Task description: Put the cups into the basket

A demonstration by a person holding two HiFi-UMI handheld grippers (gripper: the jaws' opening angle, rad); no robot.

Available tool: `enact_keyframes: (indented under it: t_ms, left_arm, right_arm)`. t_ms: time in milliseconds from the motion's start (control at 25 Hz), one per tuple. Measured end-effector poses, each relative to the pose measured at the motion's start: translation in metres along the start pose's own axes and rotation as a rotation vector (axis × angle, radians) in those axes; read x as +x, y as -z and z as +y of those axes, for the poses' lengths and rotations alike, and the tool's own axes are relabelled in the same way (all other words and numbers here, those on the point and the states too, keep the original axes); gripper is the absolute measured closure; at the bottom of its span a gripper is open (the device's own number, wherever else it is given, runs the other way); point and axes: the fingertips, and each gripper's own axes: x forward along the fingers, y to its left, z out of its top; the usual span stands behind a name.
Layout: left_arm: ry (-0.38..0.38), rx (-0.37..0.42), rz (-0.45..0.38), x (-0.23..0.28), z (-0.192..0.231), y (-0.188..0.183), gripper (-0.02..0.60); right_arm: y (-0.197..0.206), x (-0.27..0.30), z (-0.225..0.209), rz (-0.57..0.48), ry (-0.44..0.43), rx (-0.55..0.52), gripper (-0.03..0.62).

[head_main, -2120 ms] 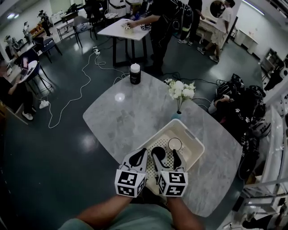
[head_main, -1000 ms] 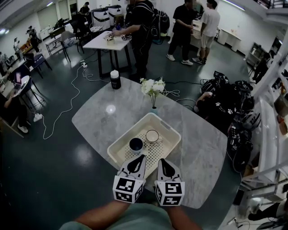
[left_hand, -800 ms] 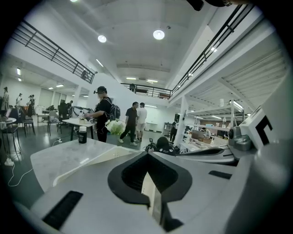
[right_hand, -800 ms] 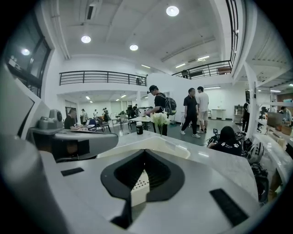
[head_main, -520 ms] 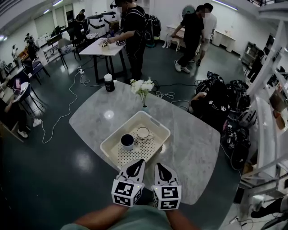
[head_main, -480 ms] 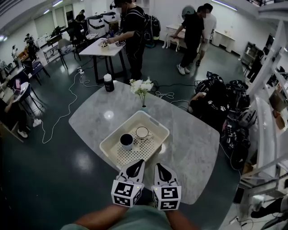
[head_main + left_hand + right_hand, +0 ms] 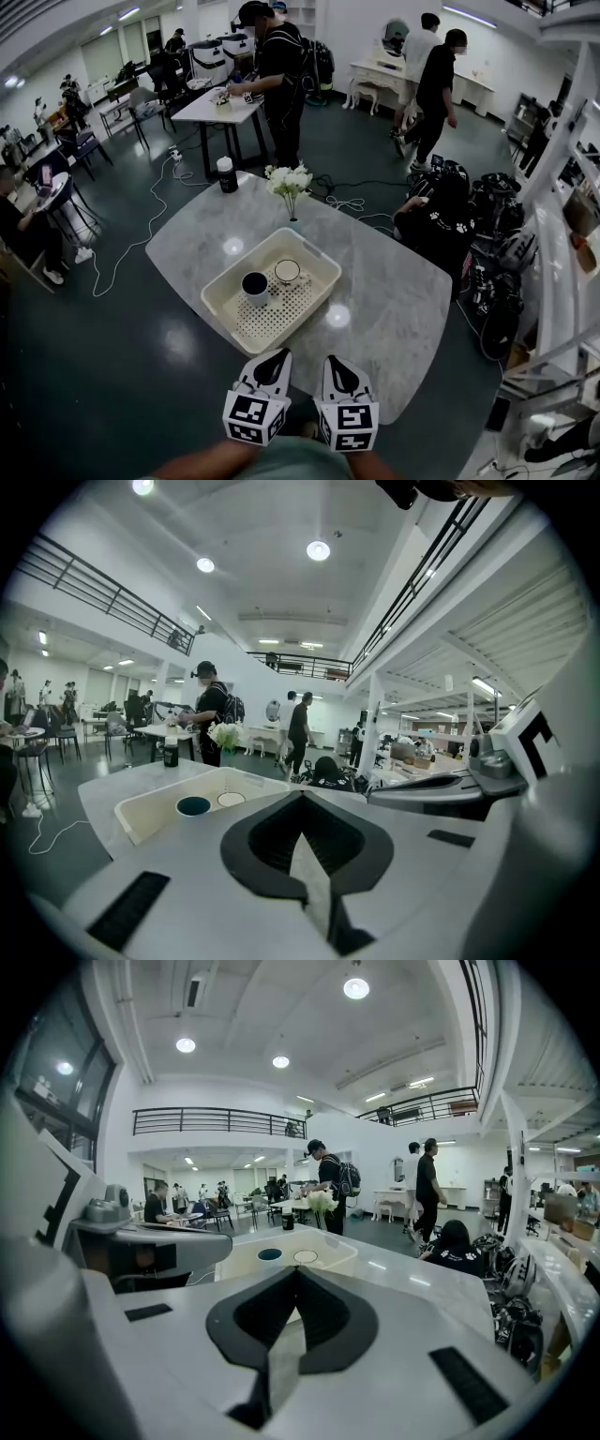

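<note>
Head view: both cups stand upright inside the basket (image 7: pixel 221 309), side by side in its far half

Dark cup (image 7: pixel 254 284): on the perforated floor, toward the basket's left wall, mouth up

White cup (image 7: pixel 287 272): just beside the dark one and nearer the far rim; whether the two touch I cannot tell

Basket: cream and shallow, set skewed on the tabletop, its near half bare

Left gripper (image 7: pixel 278 357): jaws pressed together tip to tip with nothing between them, at the table's near edge and well apart from the basket

Right gripper (image 7: pixel 332 361): jaws likewise closed and empty, just beside the left one and pointing toward the basket

Gripper views: each looks over its own closed jaws at the basket farther along the table, with both cups showing above the rim

Table (image 7: pixel 403 300): grey marble with rounded corners; a vase of white flowers (image 7: pixel 289 183) stands just past the basket's far corner, and a dark canister (image 7: pixel 226 174) near the far edge

Room: people stand around another table well beyond this one

Stage: judging by how things lie, the placing looks done and the step in hand is clearing away from the table

Doing it well: hold both grippers closed and level, keep them above the table's near edge so neither catches it, and stay clear of the basket's near rim, since a nudge there could tip a cup

Risk: the vase stands close to the basket, so any last correction to a cup is better approached from the near side
</note>
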Motion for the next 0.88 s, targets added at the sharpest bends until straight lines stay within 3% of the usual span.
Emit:
enact_keyframes:
  t_ms: [320, 880]
  left_arm:
    - [0.020, 0.033, 0.008, -0.002, -0.013, 0.001, 0.575]
    - [0.033, 0.021, 0.012, -0.013, -0.007, 0.005, 0.575]
  right_arm:
    - [0.007, -0.018, 0.004, 0.004, -0.011, 0.019, 0.579]
    - [0.016, -0.018, 0.016, 0.022, -0.006, 0.030, 0.582]
